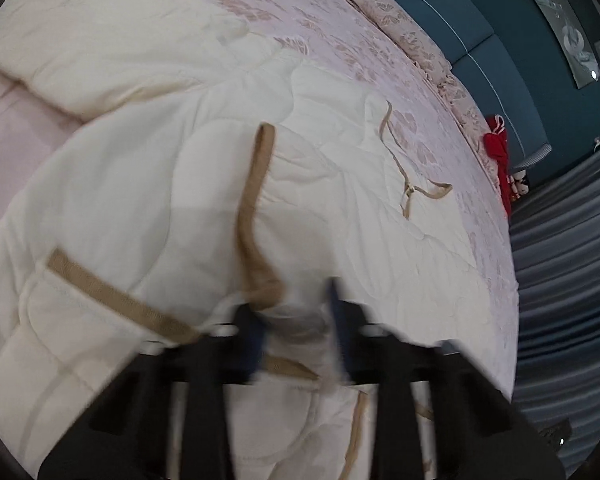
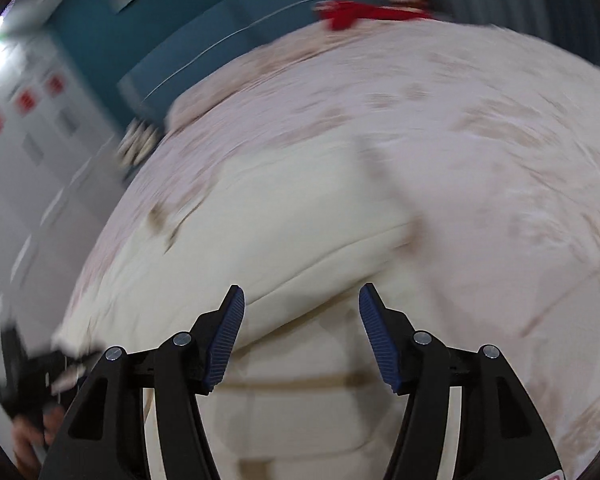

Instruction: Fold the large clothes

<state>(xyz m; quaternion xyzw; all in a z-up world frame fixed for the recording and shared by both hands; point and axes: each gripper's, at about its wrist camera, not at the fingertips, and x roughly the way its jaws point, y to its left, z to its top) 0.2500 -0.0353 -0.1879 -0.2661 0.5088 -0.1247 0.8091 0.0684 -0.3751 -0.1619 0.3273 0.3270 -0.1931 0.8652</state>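
A large cream quilted coat [image 1: 148,160] with tan trim straps [image 1: 256,208] lies spread on a bed with a pink floral cover [image 1: 340,40]. My left gripper [image 1: 296,320] is blurred; cream fabric and a tan strap sit between its fingers, and how far they are closed is unclear. In the right wrist view the coat [image 2: 300,208] lies in front of my right gripper [image 2: 302,320], which is open and empty just above the cloth. The left gripper, held in a hand, shows at the lower left of the right wrist view [image 2: 40,376].
A teal headboard [image 1: 460,20] runs along the bed's far side. A red item [image 1: 498,148] lies at the bed's edge by grey curtains [image 1: 568,260]. Pink pillows [image 1: 400,28] line the headboard. A white wardrobe [image 2: 28,140] stands left in the right wrist view.
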